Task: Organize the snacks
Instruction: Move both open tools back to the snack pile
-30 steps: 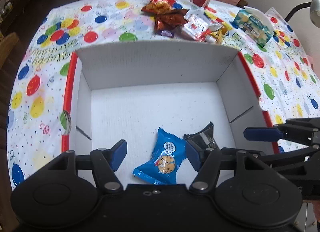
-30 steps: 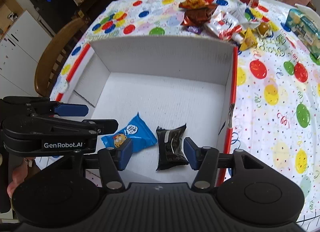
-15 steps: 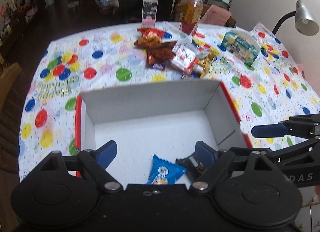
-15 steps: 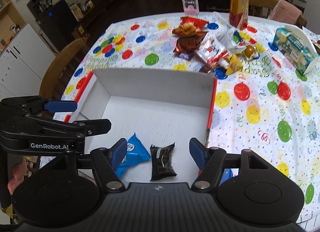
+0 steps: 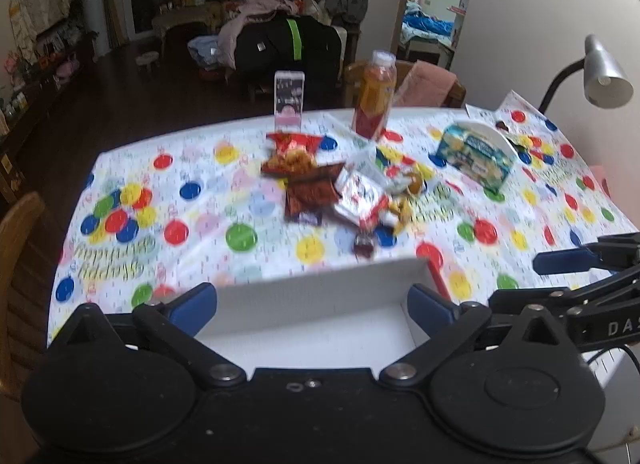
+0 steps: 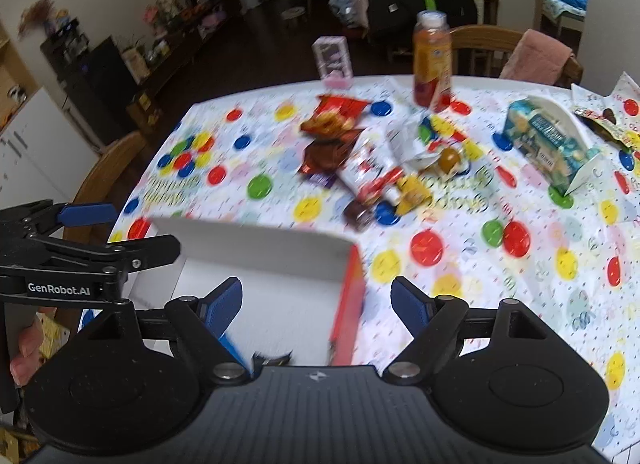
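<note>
White cardboard box [image 5: 320, 296] had dropped low in view; both grippers [image 5: 312, 304] [image 6: 316, 304] had lifted away, tongs apart and empty, toward the snack pile [image 6: 360, 160].

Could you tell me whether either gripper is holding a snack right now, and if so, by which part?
Nothing is held: the left gripper and right gripper both have open, empty jaws above the white box.

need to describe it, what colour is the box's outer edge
Red, on a white box; the edge shows best in the right wrist view.
</note>
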`<action>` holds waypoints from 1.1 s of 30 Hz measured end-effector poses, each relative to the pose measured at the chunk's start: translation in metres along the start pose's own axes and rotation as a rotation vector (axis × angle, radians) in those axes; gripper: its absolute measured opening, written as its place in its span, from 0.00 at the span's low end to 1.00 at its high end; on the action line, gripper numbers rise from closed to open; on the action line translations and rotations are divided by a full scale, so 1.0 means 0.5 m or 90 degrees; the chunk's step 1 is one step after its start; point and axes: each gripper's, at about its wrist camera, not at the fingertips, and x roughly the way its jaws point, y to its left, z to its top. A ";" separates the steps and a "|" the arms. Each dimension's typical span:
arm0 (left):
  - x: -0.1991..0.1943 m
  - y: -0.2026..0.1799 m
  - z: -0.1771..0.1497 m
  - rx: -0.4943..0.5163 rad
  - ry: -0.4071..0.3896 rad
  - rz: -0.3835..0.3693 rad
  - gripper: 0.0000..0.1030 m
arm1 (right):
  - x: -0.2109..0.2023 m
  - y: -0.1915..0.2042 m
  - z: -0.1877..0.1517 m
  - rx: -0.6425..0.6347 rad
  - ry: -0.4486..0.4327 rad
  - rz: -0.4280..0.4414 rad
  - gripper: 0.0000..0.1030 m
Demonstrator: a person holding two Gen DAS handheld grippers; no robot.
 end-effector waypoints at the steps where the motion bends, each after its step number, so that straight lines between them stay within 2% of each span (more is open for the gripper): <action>1: 0.007 -0.002 0.010 -0.001 -0.003 0.003 0.99 | 0.002 -0.011 0.009 0.002 -0.002 0.000 0.79; 8: 0.073 -0.018 0.082 -0.008 -0.008 0.023 0.99 | 0.034 -0.094 0.069 0.022 -0.004 -0.013 0.79; 16: 0.166 -0.018 0.159 -0.030 0.011 0.043 0.99 | 0.098 -0.165 0.125 0.020 0.017 -0.011 0.79; 24: 0.266 -0.020 0.220 -0.038 0.033 0.057 0.99 | 0.184 -0.187 0.155 -0.003 0.063 0.011 0.79; 33: 0.385 -0.016 0.255 -0.053 0.088 0.061 0.99 | 0.284 -0.180 0.164 -0.016 0.120 0.051 0.79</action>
